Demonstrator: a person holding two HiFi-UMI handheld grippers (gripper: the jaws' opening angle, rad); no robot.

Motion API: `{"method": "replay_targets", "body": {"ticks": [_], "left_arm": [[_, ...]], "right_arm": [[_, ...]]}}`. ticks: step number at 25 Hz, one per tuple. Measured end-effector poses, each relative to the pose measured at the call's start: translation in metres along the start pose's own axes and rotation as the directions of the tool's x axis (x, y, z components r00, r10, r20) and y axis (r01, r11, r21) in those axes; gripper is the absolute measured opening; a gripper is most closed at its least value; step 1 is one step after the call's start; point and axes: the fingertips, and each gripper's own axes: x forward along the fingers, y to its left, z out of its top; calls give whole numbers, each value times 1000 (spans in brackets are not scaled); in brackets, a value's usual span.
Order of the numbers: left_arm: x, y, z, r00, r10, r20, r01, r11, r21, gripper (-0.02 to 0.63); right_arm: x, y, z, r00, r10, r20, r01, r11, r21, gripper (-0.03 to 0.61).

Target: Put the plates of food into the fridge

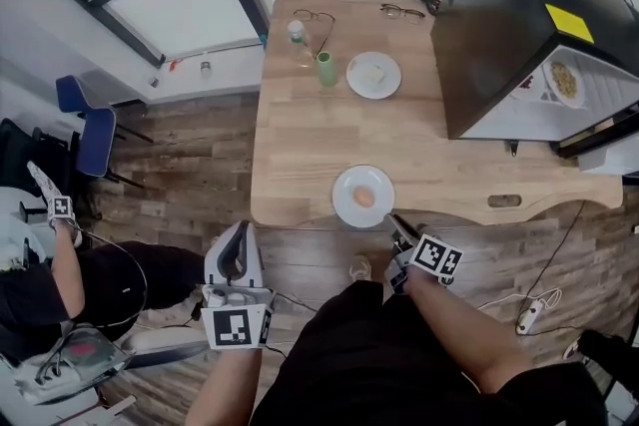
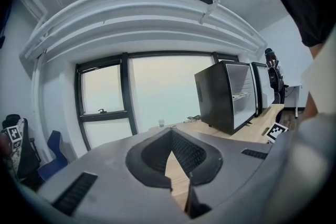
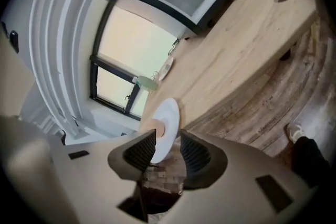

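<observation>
White plate (image 1: pixel 344 187) carrying a round tan bit of food sits at the table's (image 1: pixel 319 135) near edge, its rim between the wide-apart jaws of the right tongs (image 3: pixel 167 140), not gripped. Left tongs (image 2: pixel 171 134) hang low beside the table, jaws nearly together, empty. Farther off lies a second plate (image 1: pixel 390 81), and beyond it stands the open fridge (image 1: pixel 499 35).

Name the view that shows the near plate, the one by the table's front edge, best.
The head view: the near plate shows whole from above, with the round food on it. The right gripper view shows it tilted, partly behind a jaw. The left gripper view does not show it.
</observation>
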Motion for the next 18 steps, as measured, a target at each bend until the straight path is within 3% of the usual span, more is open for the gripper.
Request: {"method": "replay_targets", "body": {"ticks": [3,10,14,18], "left_arm": [[-1,3,-2,1000,5,-10,-5,1000,3,5],[-6,7,-2,999,27,-45,-27,1000,0,5],[-3,6,3,999,16,-33,-15,998,56,5],[4,-1,6,1000,0,-20,1,999,50,5]], "right_arm": [[17,-4,-11,1000,18,-17,-16,997,73,175],[39,-17,-20,999,23,-37,-12,966,260,170],[38,-8,-14,998,41,-43,-29,968,249,45],[29,-2,-5,998,55,-24,-46,956,290,35]]}}
